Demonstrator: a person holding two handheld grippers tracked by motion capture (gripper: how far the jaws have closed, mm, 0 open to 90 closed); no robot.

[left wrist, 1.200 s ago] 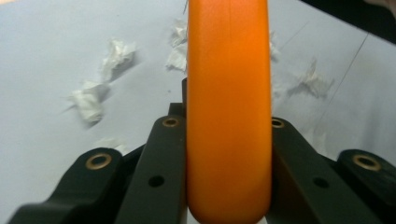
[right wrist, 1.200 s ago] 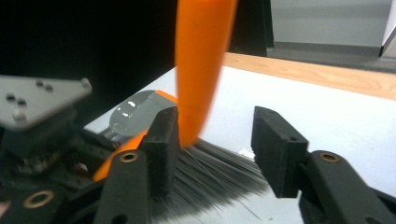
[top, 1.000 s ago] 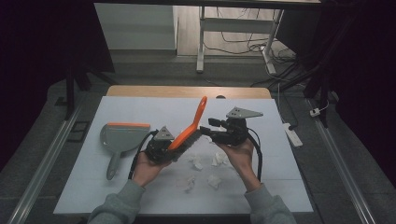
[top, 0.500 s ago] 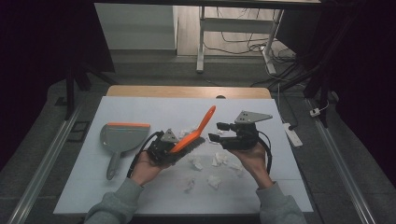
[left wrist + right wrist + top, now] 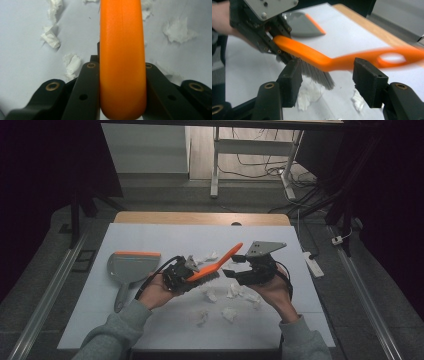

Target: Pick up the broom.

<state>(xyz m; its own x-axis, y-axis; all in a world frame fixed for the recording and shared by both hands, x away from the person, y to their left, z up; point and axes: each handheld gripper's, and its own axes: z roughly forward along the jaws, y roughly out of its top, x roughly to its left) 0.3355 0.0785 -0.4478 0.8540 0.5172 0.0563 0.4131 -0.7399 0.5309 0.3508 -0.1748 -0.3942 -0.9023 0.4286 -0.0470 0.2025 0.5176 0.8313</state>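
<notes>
The left gripper [image 5: 192,272] clamps the orange hand brush [image 5: 312,56]; the right gripper [image 5: 327,80] gapes empty beside its handle (blurred). Best close squarely mid-handle.

High view above my side, looking forward and down on the table [image 5: 150,232], my left gripper view very near, facing down along the orange brush [image 5: 122,60], my right gripper view low, sharing that brush.

The orange brush [image 5: 216,264] has tipped from steeply raised to nearly level — handle lowered toward the right tool [image 5: 235,266].
</notes>
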